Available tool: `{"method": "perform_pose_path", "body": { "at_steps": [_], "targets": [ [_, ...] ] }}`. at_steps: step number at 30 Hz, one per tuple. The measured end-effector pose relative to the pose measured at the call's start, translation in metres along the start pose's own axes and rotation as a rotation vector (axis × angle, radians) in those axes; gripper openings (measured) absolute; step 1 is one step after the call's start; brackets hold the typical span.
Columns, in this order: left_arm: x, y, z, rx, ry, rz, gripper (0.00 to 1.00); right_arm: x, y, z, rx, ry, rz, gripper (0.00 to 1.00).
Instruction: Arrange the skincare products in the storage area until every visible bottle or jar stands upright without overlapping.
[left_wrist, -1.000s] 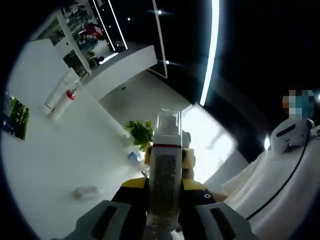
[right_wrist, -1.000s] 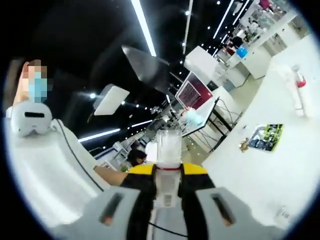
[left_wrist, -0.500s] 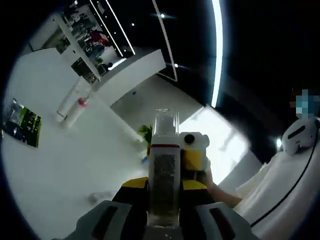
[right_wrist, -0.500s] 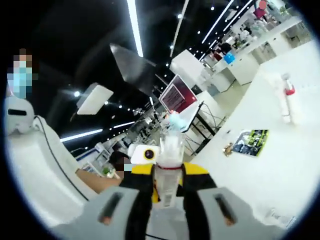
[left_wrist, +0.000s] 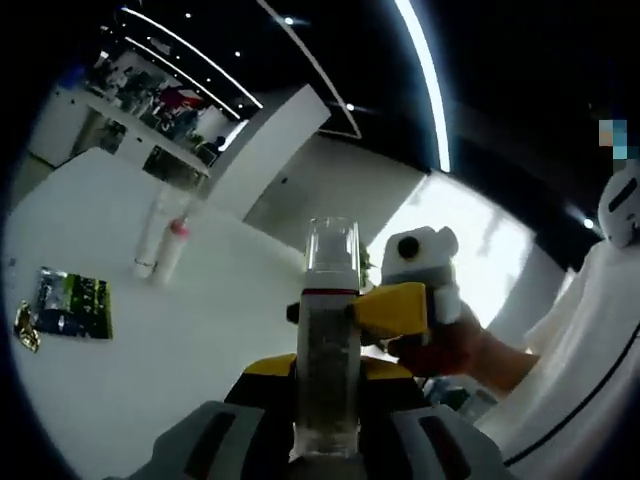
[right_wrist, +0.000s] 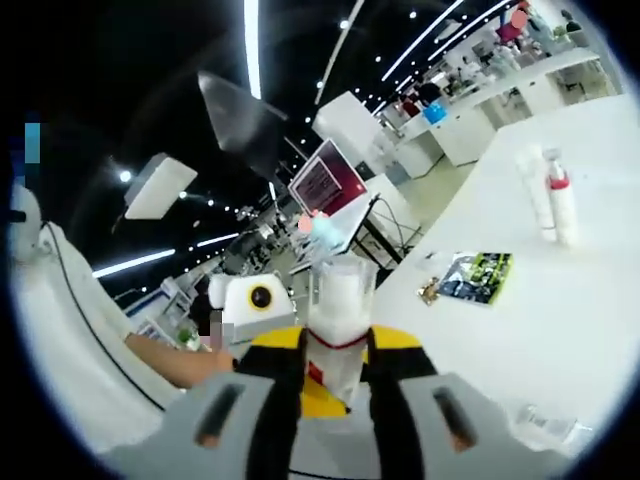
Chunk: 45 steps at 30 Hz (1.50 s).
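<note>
bottles, one per gripper, both off the bench. left gripper (left_wrist: 327, 440): jaws pinching a clear bottle (left_wrist: 328, 370) with a red band and a clear cap, standing straight up between them along the jaw axis. right gripper (right_wrist: 335, 420): jaws pinching a pale bottle (right_wrist: 340, 320) with a red band at its neck and a translucent cap, likewise upright between the jaws.

left gripper view: beyond the jaws and to their right, the right gripper (left_wrist: 405, 305) shows its yellow body just beside the clear bottle, held by a person's hand (left_wrist: 455, 345); cannot tell if the two bottles touch. white bench (left_wrist: 150, 340) lies left of the jaws. on it, well left and ahead, two tall white tubes (left_wrist: 160, 235) stand close together, one with a red cap. further left, a green packet (left_wrist: 72, 303) lies flat.

right gripper view: bench (right_wrist: 540, 340) spreads right of the jaws. same two tubes (right_wrist: 548, 205) stand far right and ahead, green packet (right_wrist: 472, 277) flat between them and the jaws. a clear wrapper-like item (right_wrist: 545, 425) lies low right beside the right jaw, too blurred to identify. left of the jaws, the person's hand (right_wrist: 175, 365).
</note>
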<state>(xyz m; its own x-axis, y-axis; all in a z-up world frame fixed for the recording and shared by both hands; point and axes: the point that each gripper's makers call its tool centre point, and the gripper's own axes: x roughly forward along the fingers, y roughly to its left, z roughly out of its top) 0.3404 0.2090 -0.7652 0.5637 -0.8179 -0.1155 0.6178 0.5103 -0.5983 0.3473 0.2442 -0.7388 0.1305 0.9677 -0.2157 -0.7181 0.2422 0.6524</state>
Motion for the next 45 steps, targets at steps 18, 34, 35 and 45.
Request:
{"method": "perform_pose_path", "body": {
  "at_steps": [18, 34, 35, 45],
  "targets": [
    [-0.001, 0.009, -0.009, 0.097, 0.075, 0.03, 0.26, 0.001, -0.001, -0.003, -0.093, 0.007, -0.057, 0.23],
    [-0.057, 0.088, -0.014, 0.278, 0.153, 0.377, 0.58, 0.013, -0.01, 0.008, -0.119, -0.022, -0.074, 0.23],
    [-0.067, 0.097, -0.017, 0.302, 0.185, 0.419, 0.56, 0.013, -0.01, 0.009, -0.114, -0.021, -0.069, 0.23],
    [-0.121, 0.153, -0.013, 0.385, 0.223, 0.68, 0.56, 0.012, -0.02, 0.02, -0.133, -0.032, -0.08, 0.23]
  ]
}}
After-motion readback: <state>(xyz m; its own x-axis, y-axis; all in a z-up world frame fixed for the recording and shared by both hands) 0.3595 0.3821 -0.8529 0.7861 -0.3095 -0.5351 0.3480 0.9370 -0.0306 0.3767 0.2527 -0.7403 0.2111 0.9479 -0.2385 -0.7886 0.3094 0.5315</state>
